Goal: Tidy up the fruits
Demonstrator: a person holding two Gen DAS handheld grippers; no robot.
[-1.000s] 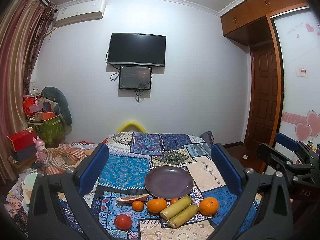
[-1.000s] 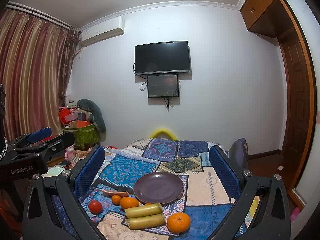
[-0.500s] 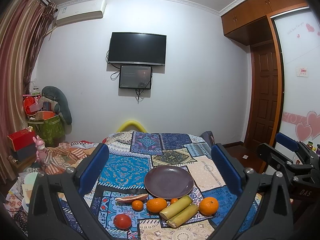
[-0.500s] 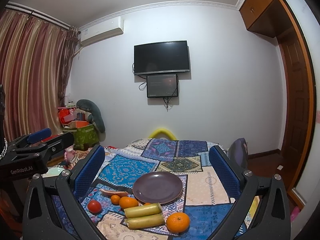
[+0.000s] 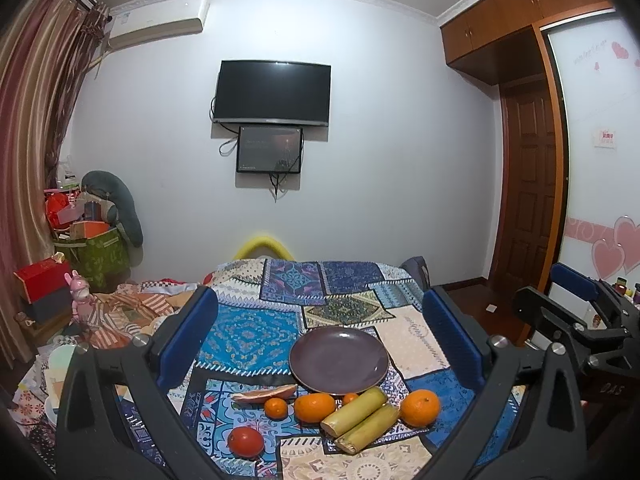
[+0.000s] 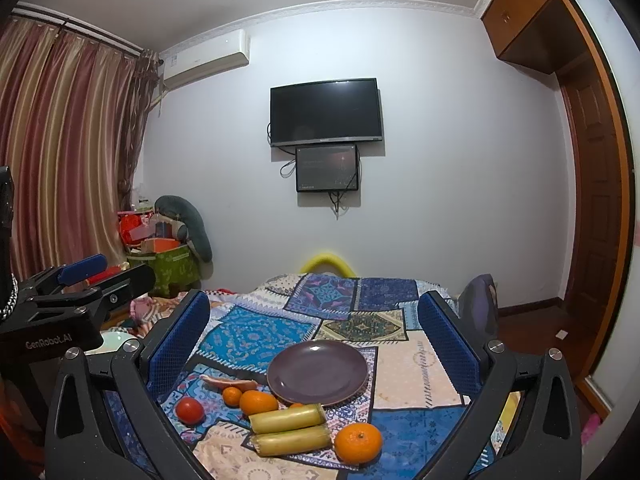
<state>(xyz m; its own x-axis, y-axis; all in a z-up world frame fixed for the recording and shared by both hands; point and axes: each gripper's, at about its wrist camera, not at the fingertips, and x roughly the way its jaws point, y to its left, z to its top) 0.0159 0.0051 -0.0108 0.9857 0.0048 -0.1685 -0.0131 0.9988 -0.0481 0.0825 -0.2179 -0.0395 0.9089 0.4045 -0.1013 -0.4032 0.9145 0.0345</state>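
- Almost nothing has moved since the earlier frames: our view from both wrists shifts only a touch, and the fruit lies where it lay.
- From the left wrist view, we hold the left gripper with its blue pads wide apart and nothing between them, well above the patchwork cloth.
- Under it the dark plate sits bare, with the fruit in a row along its near rim.
- We count one red tomato, one fruit slice, two sugarcane pieces lying side by side and touching, two larger oranges, the nearer-left orange and the right orange, and two small ones, the small orange and a tiny one half hidden against the plate.
- At the right edge we see the right gripper's side, also empty.
- From the right wrist view, we hold the right gripper equally wide, empty, above the same plate.
- The count matches here: tomato, slice, two cane pieces, and the right orange nearest us.
- We judge the task not yet begun: no fruit is on the plate.
- Next we need to lower one gripper over a single fruit, probably an outer orange, and close gently, since round fruit may roll off the soft cloth.
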